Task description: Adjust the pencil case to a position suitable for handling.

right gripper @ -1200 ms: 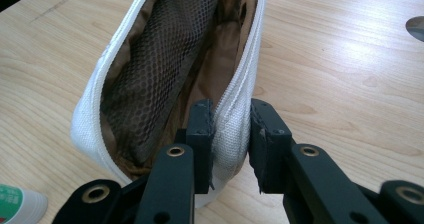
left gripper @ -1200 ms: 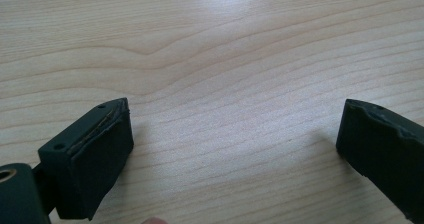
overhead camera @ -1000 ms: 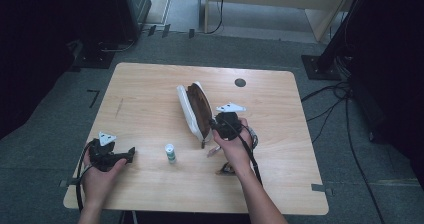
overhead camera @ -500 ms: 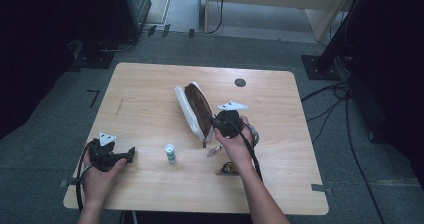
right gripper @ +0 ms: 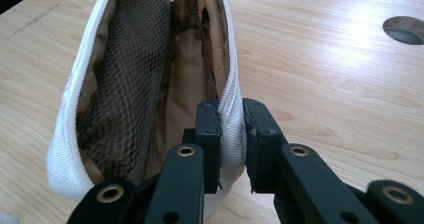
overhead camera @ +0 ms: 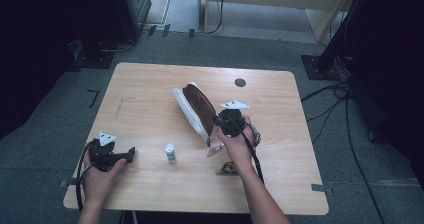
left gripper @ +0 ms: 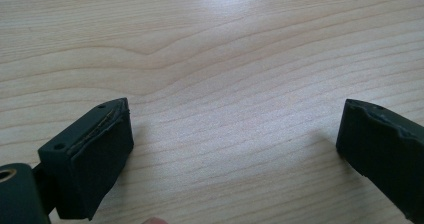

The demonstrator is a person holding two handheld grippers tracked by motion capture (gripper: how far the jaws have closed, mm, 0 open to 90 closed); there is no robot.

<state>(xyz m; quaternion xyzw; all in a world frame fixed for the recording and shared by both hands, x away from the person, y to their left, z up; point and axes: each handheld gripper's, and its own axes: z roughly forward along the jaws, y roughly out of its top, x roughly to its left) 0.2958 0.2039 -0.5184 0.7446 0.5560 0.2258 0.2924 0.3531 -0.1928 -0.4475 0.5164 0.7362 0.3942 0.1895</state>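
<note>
Pouch (overhead camera: 196,110) in white fabric with a brown lining lies near the middle of the pale wooden worktop (overhead camera: 150,89), its unzipped mouth gaping upward, as a person works over it with a hand-held tool in each hand. At the near left corner of the worktop, the left tool (overhead camera: 131,153) rests low in the person's left hand (overhead camera: 100,171), its two black jaws standing wide apart with bare wood grain between them and nothing held; the left tool view looks straight down on that grain. Just right of it, well apart from the jaws, a small white bottle (overhead camera: 170,153) with a green label stands upright. Further right comes the pouch itself, set at a slant with one end toward the far edge and the other toward the person. In the right tool view its mesh inner pocket (right gripper: 125,84) and tan lining are open to the camera. The right tool (right gripper: 231,134) is clamped on the pouch's near right-hand rim: one black pad sits inside the opening, the other outside, and the white woven edge is pinched tight between them. The right hand (overhead camera: 237,146) carries that tool just beside the pouch's near end. Two small objects lie on the wood near that wrist, one (overhead camera: 215,150) beside the hand and one (overhead camera: 229,169) closer to the person, too small to identify. A dark round cable hole (overhead camera: 240,82) marks the worktop toward its far right.
</note>
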